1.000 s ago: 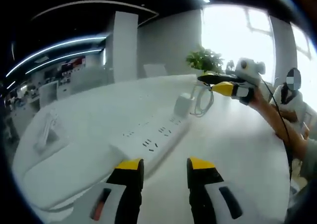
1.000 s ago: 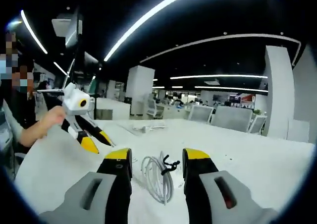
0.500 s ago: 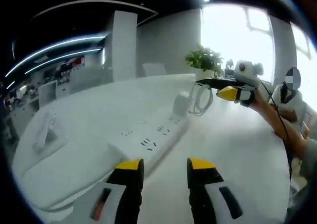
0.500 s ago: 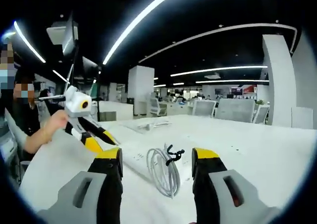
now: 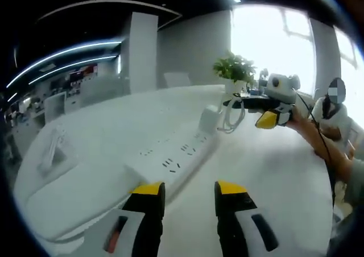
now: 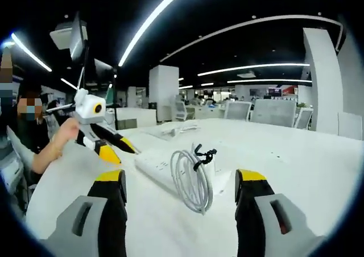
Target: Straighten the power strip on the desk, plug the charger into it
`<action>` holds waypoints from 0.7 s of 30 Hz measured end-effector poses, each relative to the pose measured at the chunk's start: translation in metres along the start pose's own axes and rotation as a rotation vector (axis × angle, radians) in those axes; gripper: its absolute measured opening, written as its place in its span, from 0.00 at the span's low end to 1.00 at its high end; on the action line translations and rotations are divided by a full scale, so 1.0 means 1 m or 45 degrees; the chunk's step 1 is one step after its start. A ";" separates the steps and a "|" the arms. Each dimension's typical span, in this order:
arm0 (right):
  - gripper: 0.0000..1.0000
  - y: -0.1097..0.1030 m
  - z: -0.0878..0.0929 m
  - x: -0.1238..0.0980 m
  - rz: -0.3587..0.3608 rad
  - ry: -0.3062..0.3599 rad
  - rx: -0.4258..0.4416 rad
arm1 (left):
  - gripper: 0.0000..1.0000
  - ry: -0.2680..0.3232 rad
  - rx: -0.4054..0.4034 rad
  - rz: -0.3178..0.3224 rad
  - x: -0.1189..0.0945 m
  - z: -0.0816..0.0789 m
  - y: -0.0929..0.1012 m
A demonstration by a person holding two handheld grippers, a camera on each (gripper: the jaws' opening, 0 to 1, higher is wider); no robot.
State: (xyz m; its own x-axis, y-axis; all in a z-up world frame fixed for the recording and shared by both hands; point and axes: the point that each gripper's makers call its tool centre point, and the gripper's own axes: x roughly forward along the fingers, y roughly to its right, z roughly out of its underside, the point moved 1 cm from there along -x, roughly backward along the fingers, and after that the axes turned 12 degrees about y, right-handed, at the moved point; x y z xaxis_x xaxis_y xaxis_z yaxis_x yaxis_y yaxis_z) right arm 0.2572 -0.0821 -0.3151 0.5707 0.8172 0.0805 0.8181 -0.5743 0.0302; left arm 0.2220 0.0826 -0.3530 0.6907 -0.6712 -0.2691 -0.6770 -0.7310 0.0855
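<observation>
In the left gripper view, the left gripper [image 5: 189, 195] rises from the bottom with its two yellow-tipped jaws spread apart and nothing between them. Just ahead of the left jaw tip, the white power strip [image 5: 176, 157] lies on the white desk [image 5: 267, 171], running away from the jaws and slanting toward the upper right. At its far end sits the white charger [image 5: 209, 119], with its coiled white cable [image 5: 234, 115] just to the right of it. Above and to the right of that coil hangs the right gripper [image 5: 253, 104], held in a person's hand [image 5: 300, 122], its jaws pointing left toward the charger; how far they part cannot be told from here. Beyond them stands a green plant [image 5: 234, 68] before a bright window.

In the right gripper view, the right gripper [image 6: 181, 177] has its jaws wide apart, holding nothing. Between the jaw tips and a little beyond them stands the cable coil [image 6: 194, 180], bound with a black tie, with the charger [image 6: 211, 167] directly behind it. The power strip [image 6: 153, 165] lies to the left of the coil. Further left, the left gripper [image 6: 118, 149] is seen, held in a hand [image 6: 63, 133], its jaws parted above the desk [image 6: 296, 166]. Office chairs [image 6: 274, 112] line the far side.
</observation>
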 end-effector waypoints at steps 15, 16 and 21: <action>0.78 0.007 0.020 0.005 0.050 -0.092 -0.023 | 0.35 0.000 -0.004 -0.046 -0.002 -0.001 -0.008; 0.76 0.008 0.021 0.006 0.052 -0.096 -0.024 | 0.35 -0.001 -0.005 -0.050 -0.002 -0.001 -0.009; 0.75 0.013 0.033 0.009 0.057 -0.156 -0.014 | 0.35 0.000 0.001 -0.045 0.000 -0.001 -0.009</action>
State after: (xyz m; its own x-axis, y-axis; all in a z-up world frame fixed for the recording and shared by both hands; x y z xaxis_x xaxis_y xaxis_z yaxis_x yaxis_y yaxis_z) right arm 0.2748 -0.0809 -0.3466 0.6118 0.7900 -0.0404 0.7910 -0.6105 0.0405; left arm 0.2280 0.0888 -0.3527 0.7142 -0.6451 -0.2716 -0.6526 -0.7540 0.0751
